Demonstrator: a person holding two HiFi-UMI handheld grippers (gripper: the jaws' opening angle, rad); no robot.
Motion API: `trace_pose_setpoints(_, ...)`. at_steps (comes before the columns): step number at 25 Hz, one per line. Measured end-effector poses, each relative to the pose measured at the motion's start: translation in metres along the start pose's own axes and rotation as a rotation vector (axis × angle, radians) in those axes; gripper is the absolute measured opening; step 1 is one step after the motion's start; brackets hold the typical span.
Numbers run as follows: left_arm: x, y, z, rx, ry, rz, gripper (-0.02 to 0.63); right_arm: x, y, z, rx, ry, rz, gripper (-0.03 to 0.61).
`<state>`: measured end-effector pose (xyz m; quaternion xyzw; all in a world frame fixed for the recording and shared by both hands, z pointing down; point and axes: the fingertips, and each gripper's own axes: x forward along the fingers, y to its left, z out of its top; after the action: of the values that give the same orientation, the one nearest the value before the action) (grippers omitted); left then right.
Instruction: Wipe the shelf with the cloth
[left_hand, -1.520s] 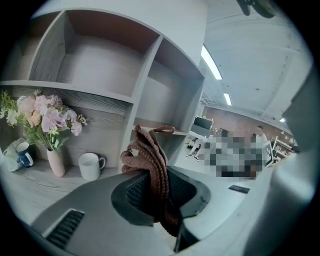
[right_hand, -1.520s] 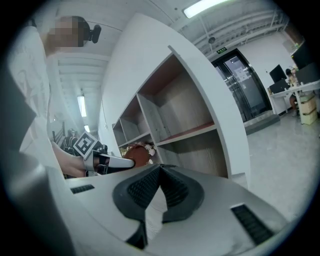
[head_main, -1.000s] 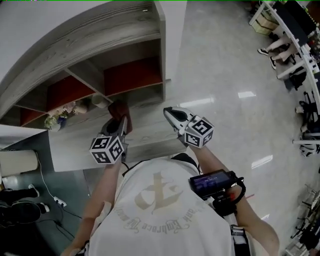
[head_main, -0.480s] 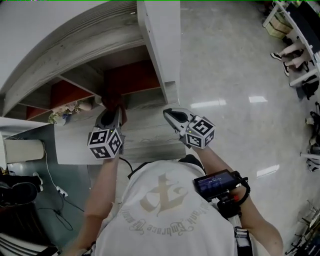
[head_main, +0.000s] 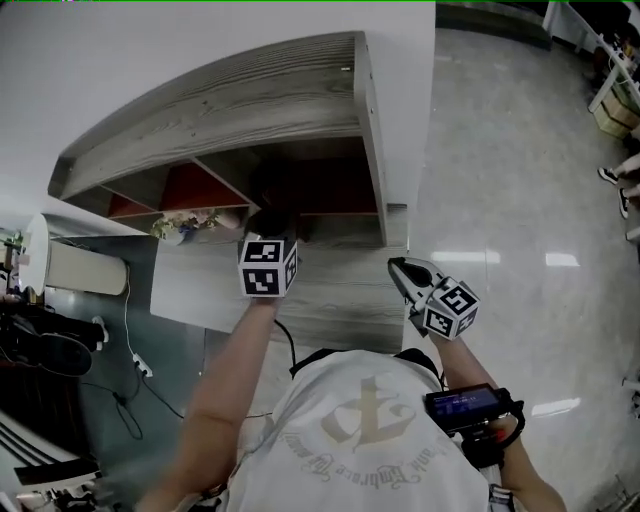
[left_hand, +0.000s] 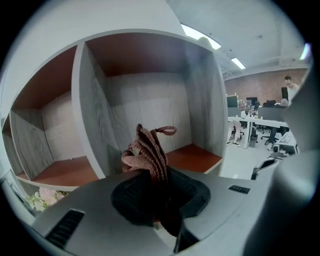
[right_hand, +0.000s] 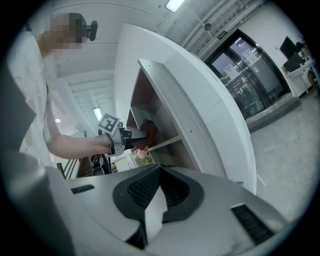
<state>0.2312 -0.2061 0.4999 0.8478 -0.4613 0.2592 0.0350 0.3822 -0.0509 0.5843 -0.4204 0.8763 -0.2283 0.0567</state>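
A grey wood-grain shelf (head_main: 250, 95) is seen standing on a glossy pale floor (head_main: 520, 200). It is divided by an upright panel (left_hand: 90, 115) into open compartments, whose bottoms (left_hand: 192, 156) are coloured red-brown. Below the compartments a grey ledge (head_main: 330, 290) is carried forward. A small bunch of pale flowers (head_main: 185, 225) is set on this ledge, toward its left side.
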Motion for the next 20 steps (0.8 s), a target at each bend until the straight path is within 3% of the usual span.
trace_pose_setpoints(4,0.017,0.012,0.008,0.035,0.057,0.075,0.067,-0.008,-0.004,0.002,0.011,-0.018,-0.007,0.006)
trace_pose_setpoints(10,0.041,0.024,0.0,-0.006,0.171,0.177,0.067,-0.019,-0.009,0.002,0.031,-0.04,-0.019,0.006)
trace_pose_setpoints(15,0.06,0.031,-0.013,-0.08,0.237,0.185,0.067,-0.026,-0.015,0.002,0.048,-0.057,-0.035,0.006)
trace_pose_setpoints(20,0.064,0.032,-0.017,-0.111,0.249,0.191,0.067,-0.032,-0.023,-0.001,0.062,-0.069,-0.055,0.006)
